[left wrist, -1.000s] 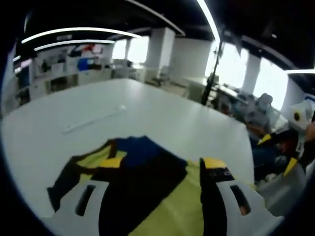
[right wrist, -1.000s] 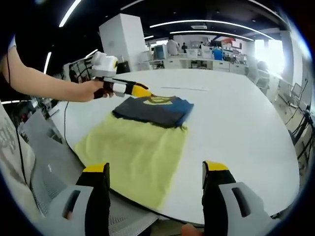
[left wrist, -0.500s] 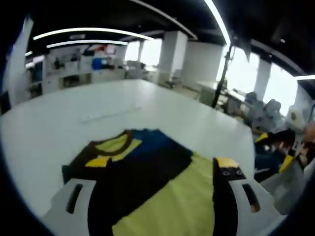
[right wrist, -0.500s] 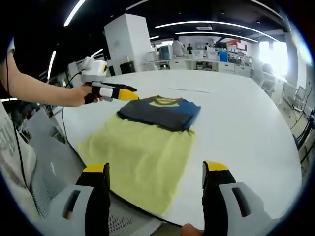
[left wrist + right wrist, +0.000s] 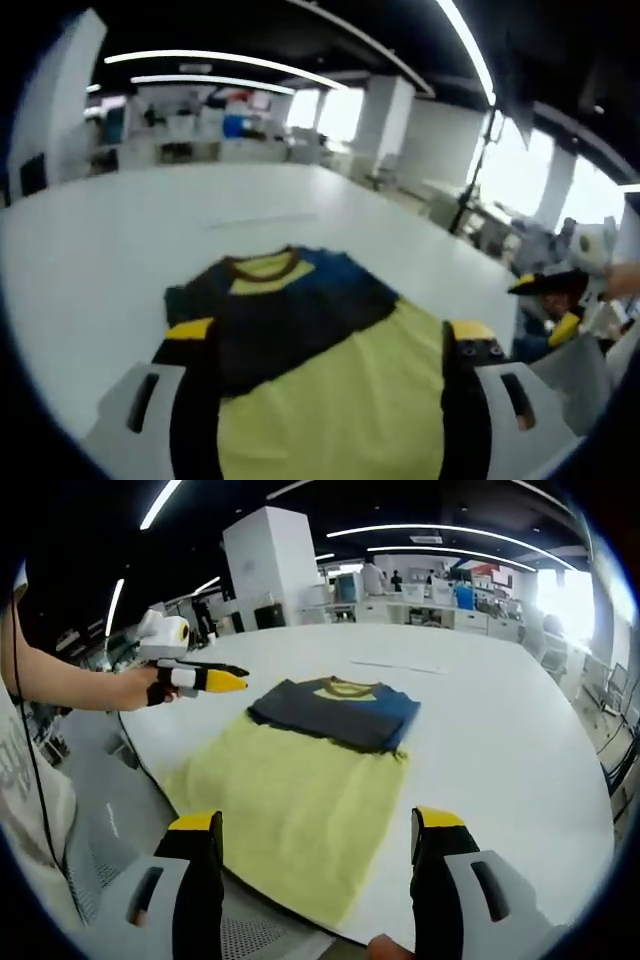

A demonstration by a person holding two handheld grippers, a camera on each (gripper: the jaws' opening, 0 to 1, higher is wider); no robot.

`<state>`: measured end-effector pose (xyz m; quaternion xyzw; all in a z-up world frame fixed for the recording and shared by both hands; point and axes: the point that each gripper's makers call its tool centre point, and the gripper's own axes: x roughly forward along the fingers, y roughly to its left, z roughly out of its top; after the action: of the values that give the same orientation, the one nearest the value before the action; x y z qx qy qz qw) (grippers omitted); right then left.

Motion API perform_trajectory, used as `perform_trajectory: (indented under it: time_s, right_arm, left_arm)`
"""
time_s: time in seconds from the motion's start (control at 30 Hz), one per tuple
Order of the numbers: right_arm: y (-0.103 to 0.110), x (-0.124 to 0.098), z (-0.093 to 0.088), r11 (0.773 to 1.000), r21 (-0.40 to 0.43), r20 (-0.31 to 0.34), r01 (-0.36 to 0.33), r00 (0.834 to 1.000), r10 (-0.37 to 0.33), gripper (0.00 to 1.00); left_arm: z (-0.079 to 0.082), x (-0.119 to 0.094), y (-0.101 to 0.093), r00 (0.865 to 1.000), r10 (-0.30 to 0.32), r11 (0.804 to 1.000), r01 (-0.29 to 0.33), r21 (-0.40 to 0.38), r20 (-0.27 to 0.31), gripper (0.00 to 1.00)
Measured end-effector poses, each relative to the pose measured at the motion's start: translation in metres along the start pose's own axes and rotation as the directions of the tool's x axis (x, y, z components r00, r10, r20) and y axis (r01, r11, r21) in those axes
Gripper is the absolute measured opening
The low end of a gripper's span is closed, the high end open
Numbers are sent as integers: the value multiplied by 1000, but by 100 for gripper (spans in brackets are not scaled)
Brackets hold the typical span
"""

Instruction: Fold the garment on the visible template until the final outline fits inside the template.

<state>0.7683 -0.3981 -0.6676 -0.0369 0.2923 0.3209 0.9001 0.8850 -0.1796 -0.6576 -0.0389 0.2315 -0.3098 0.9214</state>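
A dark navy garment (image 5: 335,712) with a yellow collar patch lies folded on the far end of a yellow template cloth (image 5: 295,810) on the white table (image 5: 500,740). My right gripper (image 5: 317,880) stands open at the table's near edge, above the cloth's near end, with nothing between its fingers. A hand holds my left gripper (image 5: 225,680) off the garment's left side, apart from it. In the left gripper view the garment (image 5: 290,305) and cloth (image 5: 340,410) lie just ahead of my open left gripper (image 5: 328,395). The right gripper (image 5: 548,305) shows at the right.
A thin white strip (image 5: 400,666) lies on the table beyond the garment. The table's curved edge runs along the cloth's left side, with a grey chair (image 5: 90,830) below it. Desks and shelves stand far behind.
The left gripper has drawn back from the garment's collar corner toward the table's left edge, leaving the garment lying folded. The right gripper has stayed put.
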Motion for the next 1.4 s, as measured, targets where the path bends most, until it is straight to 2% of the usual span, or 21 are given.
perform_trajectory:
  time_s: [0.37, 0.47, 0.57, 0.87, 0.93, 1.0, 1.17, 1.27, 1.4]
  right_arm:
    - [4, 0, 2, 1000, -9, 5, -11, 1000, 11, 77]
    - [5, 0, 1, 1000, -12, 4, -16, 1000, 16, 77]
    - [6, 0, 1, 1000, -15, 4, -19, 1000, 19, 77]
    - [10, 2, 4, 999, -23, 9, -30, 999, 30, 76]
    - [10, 2, 5, 999, -24, 12, -31, 999, 31, 76]
    - [10, 2, 7, 999, -27, 15, -33, 999, 34, 76]
    - [12, 0, 7, 998, -37, 10, -43, 999, 43, 76]
    - [13, -2, 7, 998, -36, 11, -43, 999, 43, 76]
    - [14, -5, 4, 998, -33, 8, -45, 999, 45, 76]
  left_arm:
    - [-5, -41, 7, 999, 39, 999, -39, -17, 2, 94]
    - [-5, -52, 4, 999, 38, 998, -38, -41, 4, 96]
    - [-6, -64, -1, 999, 40, 999, -40, -31, 4, 96]
    - [-26, -92, -15, 999, 45, 998, -46, -37, -30, 94]
    - [-30, -99, -16, 997, 61, 996, -64, -68, -42, 94]
    - [-28, -105, -20, 997, 70, 994, -72, -85, -18, 95]
    - [-38, -117, -30, 996, 78, 993, -81, -87, -37, 95]
    - [-46, -123, -30, 994, 90, 993, -94, -78, -57, 94]
    - [-54, -131, -26, 991, 113, 987, -120, -110, -67, 93]
